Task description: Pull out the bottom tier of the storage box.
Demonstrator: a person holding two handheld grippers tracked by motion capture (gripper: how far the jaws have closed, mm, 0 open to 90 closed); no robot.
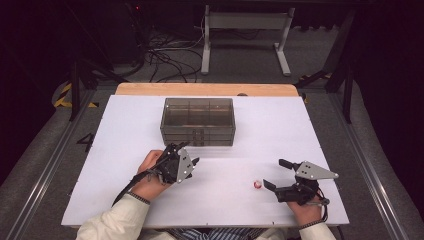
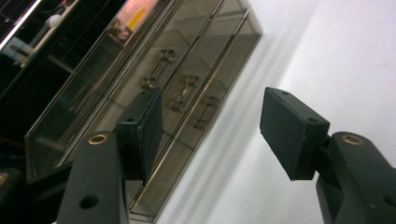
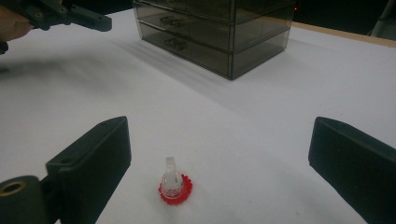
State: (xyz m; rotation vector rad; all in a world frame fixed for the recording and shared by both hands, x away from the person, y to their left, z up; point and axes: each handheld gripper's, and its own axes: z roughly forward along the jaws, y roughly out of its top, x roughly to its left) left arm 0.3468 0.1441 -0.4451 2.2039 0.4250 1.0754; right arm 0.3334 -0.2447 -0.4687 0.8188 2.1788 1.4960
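Note:
A smoked see-through drawer box (image 1: pixel 197 121) stands at the table's middle back, its small handles facing me, drawers pushed in. My left gripper (image 1: pixel 189 153) is open just in front of the box's lower drawers, tilted on its side. In the left gripper view its open jaws frame the drawer box (image 2: pixel 154 84) and its handles, with nothing between them. A tiny clear knob on a red toothed disc (image 1: pixel 257 184) sits on the table at front right. My right gripper (image 1: pixel 275 173) is open just right of it. In the right gripper view the red disc piece (image 3: pixel 175 186) lies between the wide-open jaws, untouched.
A white sheet (image 1: pixel 125 130) covers the table, with a wooden edge (image 1: pixel 150 89) at the back. Beyond it are floor cables and a table frame (image 1: pixel 245 30). In the right gripper view the drawer box (image 3: pixel 219 32) stands far off and the left gripper (image 3: pixel 60 14) shows at top left.

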